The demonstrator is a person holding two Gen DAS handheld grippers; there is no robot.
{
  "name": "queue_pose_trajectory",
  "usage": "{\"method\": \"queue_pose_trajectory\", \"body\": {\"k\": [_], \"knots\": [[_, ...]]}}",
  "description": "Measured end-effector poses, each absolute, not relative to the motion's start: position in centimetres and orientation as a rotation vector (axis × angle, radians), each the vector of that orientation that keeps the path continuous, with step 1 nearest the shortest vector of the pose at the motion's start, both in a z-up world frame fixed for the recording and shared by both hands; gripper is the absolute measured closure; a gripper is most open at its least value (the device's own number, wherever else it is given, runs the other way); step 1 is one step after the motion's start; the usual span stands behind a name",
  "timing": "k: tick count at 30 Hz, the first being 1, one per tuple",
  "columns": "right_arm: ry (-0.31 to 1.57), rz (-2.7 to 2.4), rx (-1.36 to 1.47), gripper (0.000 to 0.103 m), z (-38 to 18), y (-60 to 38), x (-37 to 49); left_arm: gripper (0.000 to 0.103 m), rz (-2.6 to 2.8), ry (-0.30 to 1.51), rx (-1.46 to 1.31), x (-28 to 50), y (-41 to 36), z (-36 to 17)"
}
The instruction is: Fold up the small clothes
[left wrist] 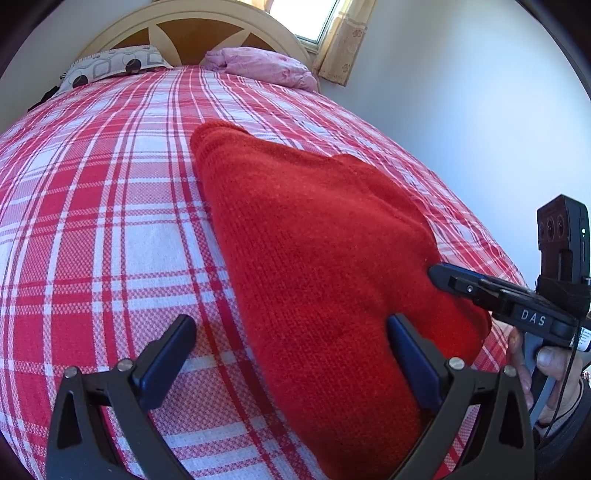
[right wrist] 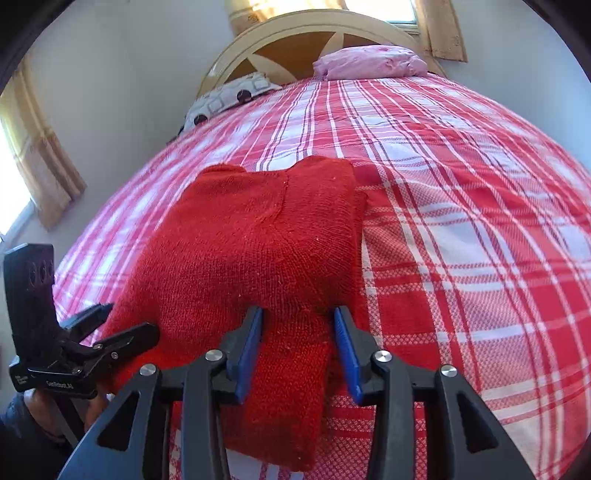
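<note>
Sunlight from a curtained window fell across a bed covered with a red-and-white plaid woven bedspread (left wrist: 110, 221), with a rounded cream and brown wooden headboard (left wrist: 192, 29), a grey patterned pillow (left wrist: 110, 64) and a crumpled pink pillow (left wrist: 258, 64) at its far end. On the near part of the bed lay a red knitted garment, partly folded (right wrist: 251, 236), its long axis running away from both cameras toward the headboard. The right hand-held gripper (right wrist: 299, 347) sat at the garment's near end, blue-padded jaws partly open on either side of a narrow strip of knit that ran back between them; the pads looked close to the cloth but not pressed onto it. The left hand-held gripper (left wrist: 291, 354) was spread wide, holding nothing; its right finger (left wrist: 410, 354) rested over the garment's left edge and its left finger (left wrist: 166, 358) over bare bedspread. In the right wrist view it reached in from the left, low and nearly level. Judging from this, the right hand-held gripper was nearer a grasp, with the garment straight ahead of it.
</note>
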State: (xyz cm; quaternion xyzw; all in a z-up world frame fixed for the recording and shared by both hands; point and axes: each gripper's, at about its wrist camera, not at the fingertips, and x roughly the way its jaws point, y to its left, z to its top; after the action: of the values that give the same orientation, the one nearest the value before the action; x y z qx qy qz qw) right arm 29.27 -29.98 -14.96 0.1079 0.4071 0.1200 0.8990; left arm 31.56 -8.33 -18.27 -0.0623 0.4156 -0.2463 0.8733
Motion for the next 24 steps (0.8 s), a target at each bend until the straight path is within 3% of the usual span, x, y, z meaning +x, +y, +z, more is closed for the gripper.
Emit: {"method": "queue_pose_trajectory", "body": {"k": [4, 6, 24], "knots": [[0.817, 0.261, 0.244, 0.053, -14.2, -30.2, 28.5, 0.000, -0.495, 0.855, -0.127, 31.4, -8.2, -18.1], [0.826, 0.259, 0.262, 0.038, -14.3, -30.6, 28.4, 0.000, -0.491, 0.856, -0.137, 31.5, -8.1, -18.1], [0.812, 0.231, 0.395, 0.033, -13.0, -34.9, 28.8, 0.000, -0.394, 0.810, -0.146, 34.2, -5.2, -14.6]]}}
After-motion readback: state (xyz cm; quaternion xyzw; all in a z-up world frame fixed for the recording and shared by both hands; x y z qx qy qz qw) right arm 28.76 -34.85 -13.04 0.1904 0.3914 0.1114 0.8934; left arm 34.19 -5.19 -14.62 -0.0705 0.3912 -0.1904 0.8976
